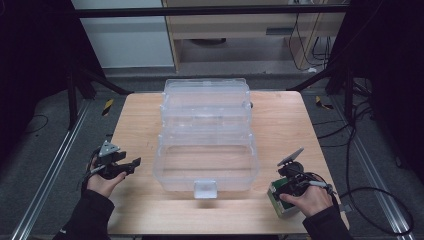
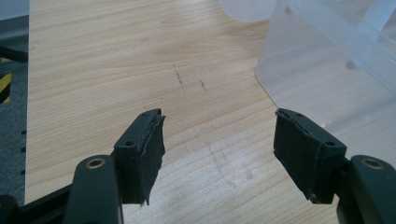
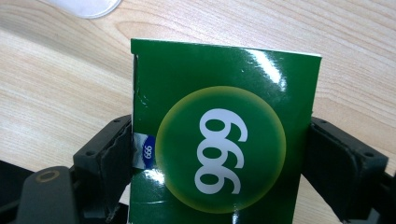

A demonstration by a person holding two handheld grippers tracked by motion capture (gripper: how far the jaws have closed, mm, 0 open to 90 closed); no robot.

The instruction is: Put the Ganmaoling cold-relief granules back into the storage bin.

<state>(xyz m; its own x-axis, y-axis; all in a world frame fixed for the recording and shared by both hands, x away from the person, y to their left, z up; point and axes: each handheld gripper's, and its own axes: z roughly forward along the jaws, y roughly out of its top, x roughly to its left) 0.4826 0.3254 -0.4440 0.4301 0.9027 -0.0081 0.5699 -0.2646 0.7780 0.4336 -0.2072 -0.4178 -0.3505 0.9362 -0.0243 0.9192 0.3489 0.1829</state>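
A clear plastic storage box (image 1: 206, 135) stands open in the middle of the wooden table, its tiers stepped back and a latch (image 1: 205, 189) at the front. My left gripper (image 1: 131, 165) hovers open just left of the box, nothing between its jaws; its own view shows the gripper (image 2: 219, 149) over bare wood beside the box wall (image 2: 327, 60). At the front right corner my right gripper (image 1: 280, 192) is shut on a green carton (image 1: 278, 200). In the right gripper view the carton (image 3: 224, 140) carries a yellow-ringed circle with "999" and sits between both pads.
The table (image 1: 135, 125) is light wood with open floor around it. Black frame legs (image 1: 345, 85) stand at the back corners, cables (image 1: 370, 200) lie on the floor at right, and a metal rail (image 1: 45, 185) runs along the left.
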